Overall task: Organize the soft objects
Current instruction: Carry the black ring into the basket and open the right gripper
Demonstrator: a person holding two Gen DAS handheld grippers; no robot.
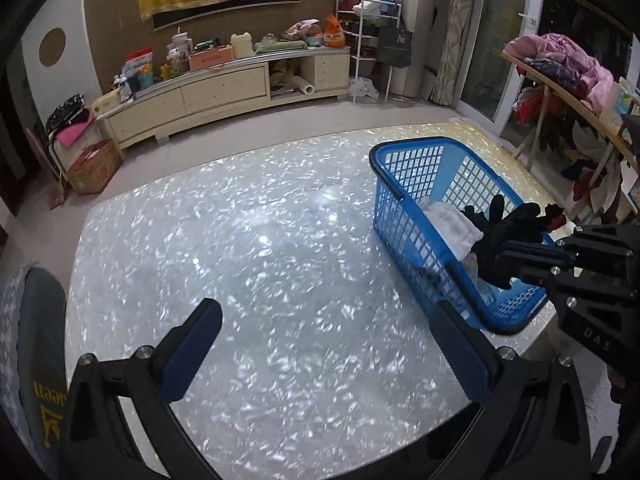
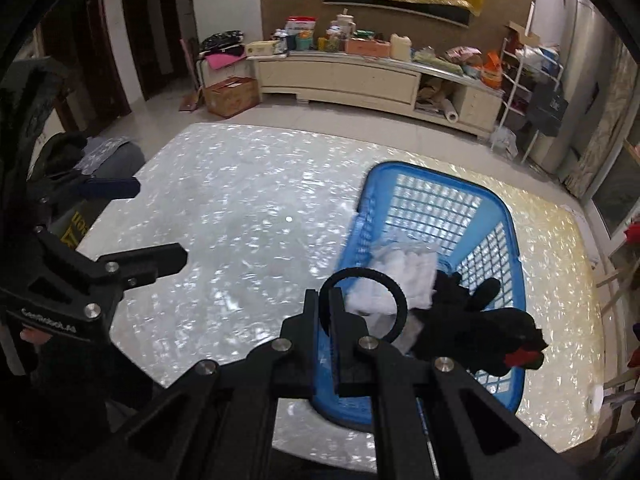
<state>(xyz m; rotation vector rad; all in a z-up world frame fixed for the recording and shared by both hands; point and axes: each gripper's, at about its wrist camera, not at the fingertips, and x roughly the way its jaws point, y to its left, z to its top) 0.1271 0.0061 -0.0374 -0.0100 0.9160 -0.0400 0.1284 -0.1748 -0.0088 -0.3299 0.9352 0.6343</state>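
Observation:
A blue plastic basket [image 1: 404,216] stands on the right part of the shiny marbled table [image 1: 260,240]; it also shows in the right wrist view [image 2: 436,184]. White folded cloth [image 1: 452,226] lies inside it, also seen in the right wrist view [image 2: 404,276]. My right gripper [image 2: 325,300] is shut on a black glove [image 2: 472,320] by its cuff and holds it over the basket's near end; the glove [image 1: 504,232] hangs there in the left wrist view too. My left gripper [image 1: 324,344] is open and empty above the table, left of the basket.
A grey cushion with yellow lettering [image 1: 40,360] sits at the table's left edge. Behind the table are a long cream TV cabinet [image 1: 224,88] with clutter, a cardboard box [image 1: 94,166] on the floor, and a rack of clothes [image 1: 568,68] at right.

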